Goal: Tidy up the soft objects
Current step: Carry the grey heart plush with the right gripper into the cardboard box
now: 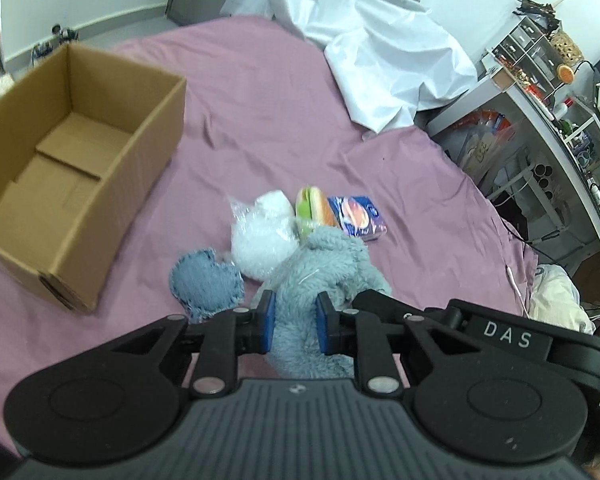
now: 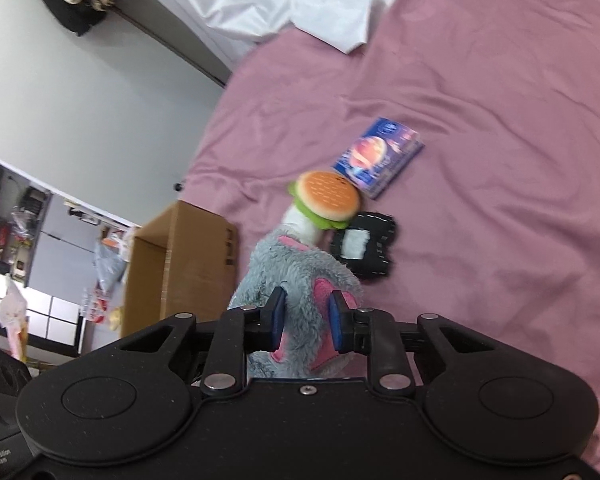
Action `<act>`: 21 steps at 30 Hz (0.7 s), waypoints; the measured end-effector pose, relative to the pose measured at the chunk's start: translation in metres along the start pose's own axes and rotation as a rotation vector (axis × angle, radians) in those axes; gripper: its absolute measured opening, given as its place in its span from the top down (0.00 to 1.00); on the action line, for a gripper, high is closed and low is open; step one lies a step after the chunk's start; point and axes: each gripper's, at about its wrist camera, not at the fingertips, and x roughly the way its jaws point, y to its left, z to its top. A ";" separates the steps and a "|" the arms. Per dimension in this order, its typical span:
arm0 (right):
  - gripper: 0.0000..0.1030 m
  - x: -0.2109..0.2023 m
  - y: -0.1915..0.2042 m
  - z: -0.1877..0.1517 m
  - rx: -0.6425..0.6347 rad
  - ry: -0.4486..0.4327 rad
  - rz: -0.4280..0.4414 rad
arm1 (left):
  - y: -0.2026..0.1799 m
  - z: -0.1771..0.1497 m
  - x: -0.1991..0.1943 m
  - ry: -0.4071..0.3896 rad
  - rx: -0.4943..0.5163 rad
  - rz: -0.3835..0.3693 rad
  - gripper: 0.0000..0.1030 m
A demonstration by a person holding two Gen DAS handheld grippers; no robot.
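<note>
A fluffy grey plush toy [image 1: 320, 276] with pink patches [image 2: 300, 280] lies on the pink bedsheet. My left gripper [image 1: 296, 320] is shut on one end of it, blue pads pressing the fur. My right gripper [image 2: 306, 320] is shut on its other end, at a pink patch. Behind the plush lie a white bagged soft item [image 1: 262, 232], a burger toy [image 1: 314, 210] [image 2: 326, 200], a blue denim heart [image 1: 206, 282] and a blue tissue pack [image 1: 358, 218] [image 2: 380, 158]. A black and white pouch [image 2: 362, 246] lies beside the burger. An open cardboard box [image 1: 80, 168] [image 2: 180, 264] stands to the left.
A white sheet [image 1: 380, 48] is heaped at the bed's far end. A cluttered white shelf unit [image 1: 548, 120] stands off the bed's right side. A cable [image 1: 514, 280] runs along that edge. Floor clutter and bags [image 2: 108, 264] lie beyond the box.
</note>
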 end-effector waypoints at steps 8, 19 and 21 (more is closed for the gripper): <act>0.80 -0.008 0.021 -0.006 -0.060 -0.023 0.055 | 0.005 0.007 -0.024 -0.039 0.012 0.021 0.81; 0.80 -0.011 0.052 -0.009 -0.139 -0.035 0.089 | 0.020 0.019 -0.050 -0.081 -0.001 0.031 0.81; 0.80 -0.011 0.057 -0.009 -0.151 -0.038 0.100 | 0.024 0.022 -0.054 -0.087 -0.002 0.029 0.81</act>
